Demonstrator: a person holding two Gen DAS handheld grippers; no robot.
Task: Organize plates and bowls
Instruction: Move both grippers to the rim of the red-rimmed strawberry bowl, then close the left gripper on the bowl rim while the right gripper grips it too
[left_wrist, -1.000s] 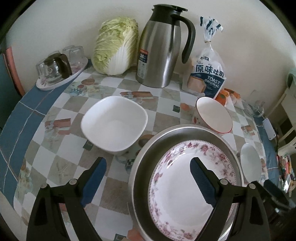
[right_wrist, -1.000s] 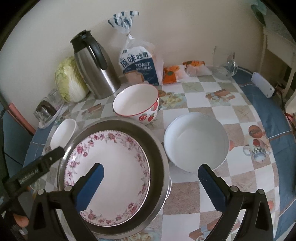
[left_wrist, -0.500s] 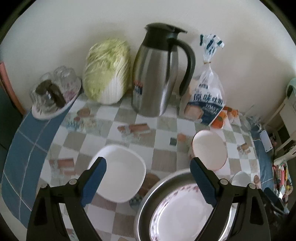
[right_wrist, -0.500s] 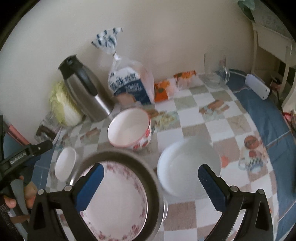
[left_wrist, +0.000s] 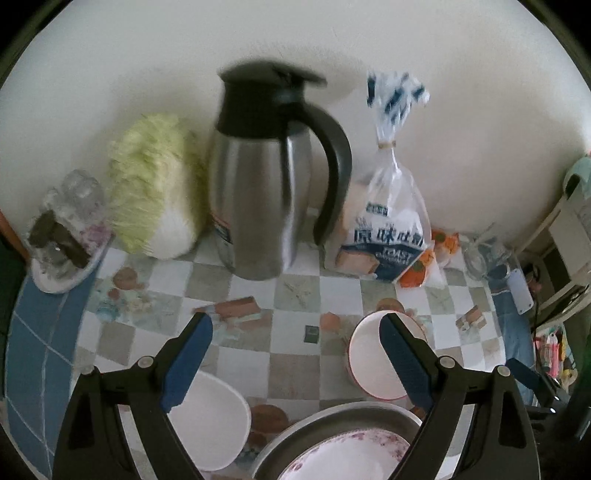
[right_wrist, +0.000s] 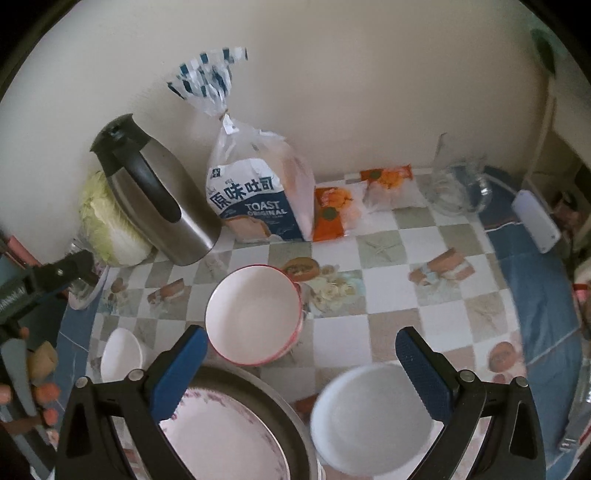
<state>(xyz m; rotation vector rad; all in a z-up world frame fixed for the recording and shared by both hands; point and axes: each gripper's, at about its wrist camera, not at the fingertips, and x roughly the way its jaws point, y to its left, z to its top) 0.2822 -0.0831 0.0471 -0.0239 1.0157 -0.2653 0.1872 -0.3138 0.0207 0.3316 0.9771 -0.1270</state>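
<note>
- Floral plate (right_wrist: 221, 435) sits inside metal basin (right_wrist: 284, 417), bottom centre-left of the right wrist view; in the left wrist view the pair is cut off by the bottom edge.
- Red-rimmed bowl (right_wrist: 255, 314) stands just above the basin, mid-frame — empty.
- White round bowl (right_wrist: 369, 417) lower right of the right wrist view, beside the basin; small white dish (right_wrist: 120, 352) at lower left.
- White square bowl (left_wrist: 210, 417) bottom left of the left wrist view.
- Left gripper (left_wrist: 295, 354): jaws wide apart, nothing between them.
- Right gripper (right_wrist: 301, 369): jaws wide apart, holding nothing.
- Behind, along the wall: steel jug (left_wrist: 266, 192), cabbage (left_wrist: 155, 192), bread bag (right_wrist: 255, 195) — all on the checked tablecloth (right_wrist: 399, 295).
</note>
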